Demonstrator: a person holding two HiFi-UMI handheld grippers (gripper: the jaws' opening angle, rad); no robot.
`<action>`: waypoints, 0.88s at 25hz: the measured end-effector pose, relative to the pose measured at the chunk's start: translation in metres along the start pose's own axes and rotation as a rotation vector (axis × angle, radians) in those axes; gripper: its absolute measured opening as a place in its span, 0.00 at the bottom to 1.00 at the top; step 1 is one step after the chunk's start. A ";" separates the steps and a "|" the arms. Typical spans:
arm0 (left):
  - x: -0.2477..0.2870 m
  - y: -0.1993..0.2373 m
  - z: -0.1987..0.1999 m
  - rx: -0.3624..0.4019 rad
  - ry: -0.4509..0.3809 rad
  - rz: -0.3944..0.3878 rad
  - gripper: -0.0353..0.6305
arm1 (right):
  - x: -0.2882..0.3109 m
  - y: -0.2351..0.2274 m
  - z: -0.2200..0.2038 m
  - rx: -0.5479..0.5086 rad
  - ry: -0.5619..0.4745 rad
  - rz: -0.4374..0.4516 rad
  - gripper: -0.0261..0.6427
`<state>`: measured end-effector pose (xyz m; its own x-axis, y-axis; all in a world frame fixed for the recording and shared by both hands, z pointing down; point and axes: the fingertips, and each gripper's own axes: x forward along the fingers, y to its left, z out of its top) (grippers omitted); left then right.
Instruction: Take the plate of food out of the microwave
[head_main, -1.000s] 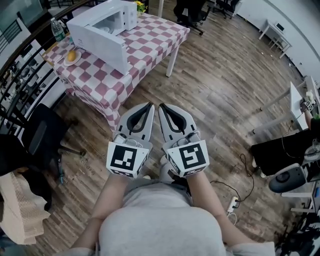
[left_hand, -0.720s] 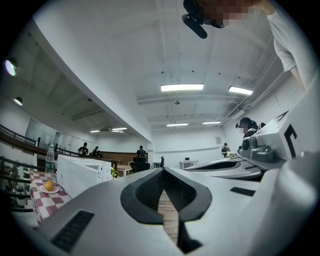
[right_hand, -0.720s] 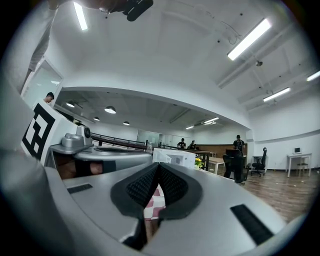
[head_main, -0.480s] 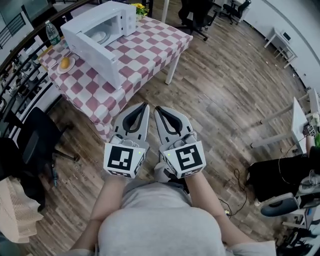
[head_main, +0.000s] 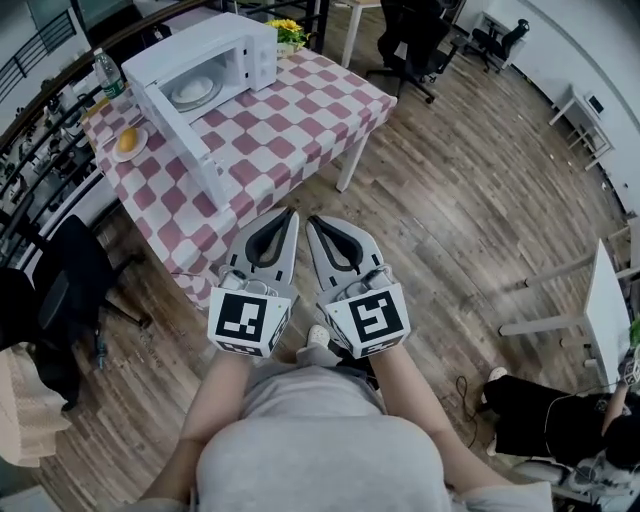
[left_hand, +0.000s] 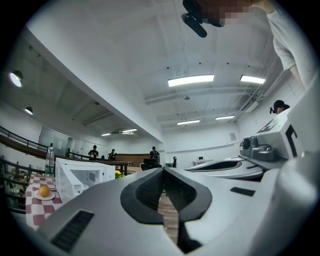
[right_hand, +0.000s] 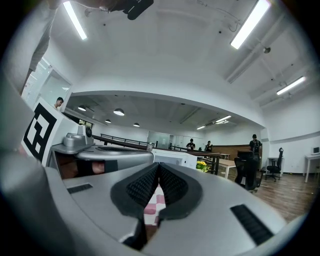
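A white microwave (head_main: 215, 55) stands on the checkered table (head_main: 290, 120) with its door (head_main: 185, 145) swung open. Inside it lies a white plate (head_main: 193, 92); what is on it cannot be made out. My left gripper (head_main: 291, 212) and right gripper (head_main: 311, 220) are held side by side over the wooden floor, short of the table's near corner, pointing level toward it. Both are shut with nothing between their jaws. In the left gripper view the microwave (left_hand: 82, 176) sits far off to the left. In the right gripper view the microwave (right_hand: 175, 157) shows just beyond the shut right gripper (right_hand: 158, 165).
A small plate with an orange-coloured food item (head_main: 128, 142) and a water bottle (head_main: 110, 74) stand left of the microwave; yellow flowers (head_main: 290, 31) are behind it. A black office chair (head_main: 70, 290) is at the left, another chair (head_main: 412, 40) beyond the table, a white desk (head_main: 605, 310) at the right.
The person has walked toward the table, so it and the microwave sit closer and more central. The plate inside the microwave now shows clearly. Both grippers stay shut, side by side.
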<state>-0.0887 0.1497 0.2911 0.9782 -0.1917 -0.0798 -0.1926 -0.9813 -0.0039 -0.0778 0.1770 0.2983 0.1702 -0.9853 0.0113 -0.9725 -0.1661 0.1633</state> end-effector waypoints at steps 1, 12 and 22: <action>0.008 0.000 0.000 0.001 -0.001 0.014 0.06 | 0.003 -0.008 -0.001 -0.003 -0.002 0.015 0.08; 0.079 -0.003 -0.011 0.011 0.003 0.122 0.06 | 0.023 -0.080 -0.017 -0.006 -0.017 0.102 0.08; 0.115 0.003 -0.024 0.025 0.030 0.146 0.06 | 0.044 -0.104 -0.031 0.009 -0.031 0.149 0.08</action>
<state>0.0250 0.1238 0.3058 0.9415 -0.3331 -0.0519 -0.3344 -0.9422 -0.0193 0.0361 0.1518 0.3121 0.0195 -0.9998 0.0045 -0.9880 -0.0186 0.1533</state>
